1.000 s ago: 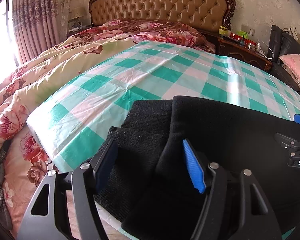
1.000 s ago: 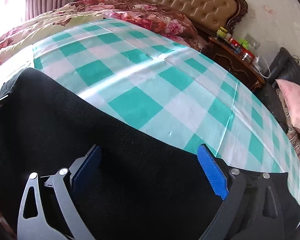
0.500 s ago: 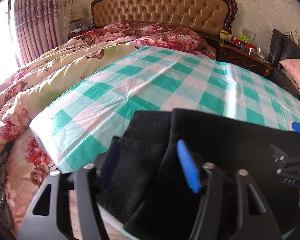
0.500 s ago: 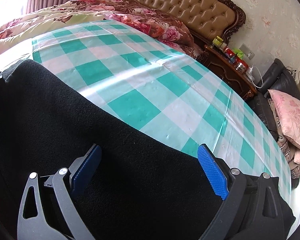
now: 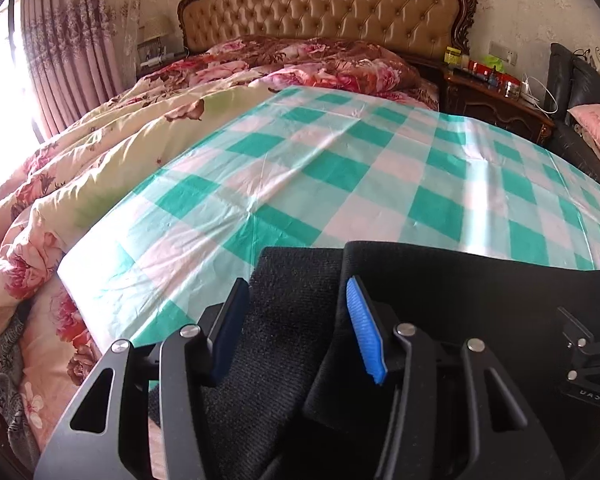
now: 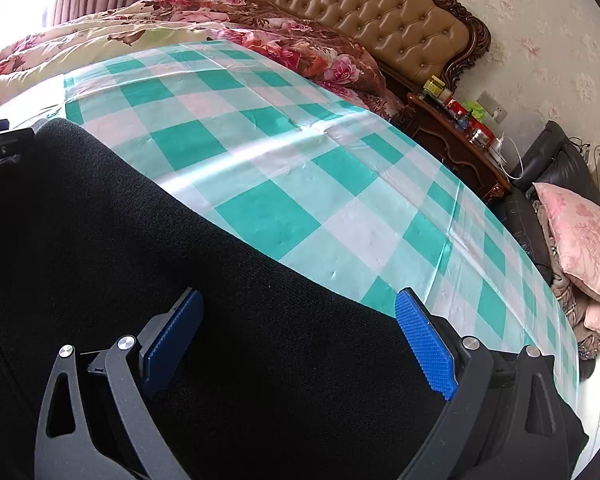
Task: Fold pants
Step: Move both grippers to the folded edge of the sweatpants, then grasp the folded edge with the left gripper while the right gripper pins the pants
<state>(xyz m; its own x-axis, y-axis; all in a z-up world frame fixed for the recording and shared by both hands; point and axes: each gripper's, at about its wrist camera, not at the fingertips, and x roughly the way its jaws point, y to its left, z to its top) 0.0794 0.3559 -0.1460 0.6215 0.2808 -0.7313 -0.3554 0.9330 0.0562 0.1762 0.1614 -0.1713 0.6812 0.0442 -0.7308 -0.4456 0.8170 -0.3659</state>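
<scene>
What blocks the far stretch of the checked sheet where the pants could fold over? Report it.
Nothing visible does. The black pants lie at the near edge, and the green checked sheet beyond them is bare up to the floral quilt. Both grippers sit over the fabric.

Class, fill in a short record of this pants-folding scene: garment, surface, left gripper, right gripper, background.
garment: black pants, lying at the near edge
surface: green-and-white checked sheet on a bed
left gripper: jaws have just been closing, pants fabric between them
right gripper: open wide over the pants
background: tufted headboard, floral quilt, nightstand
</scene>
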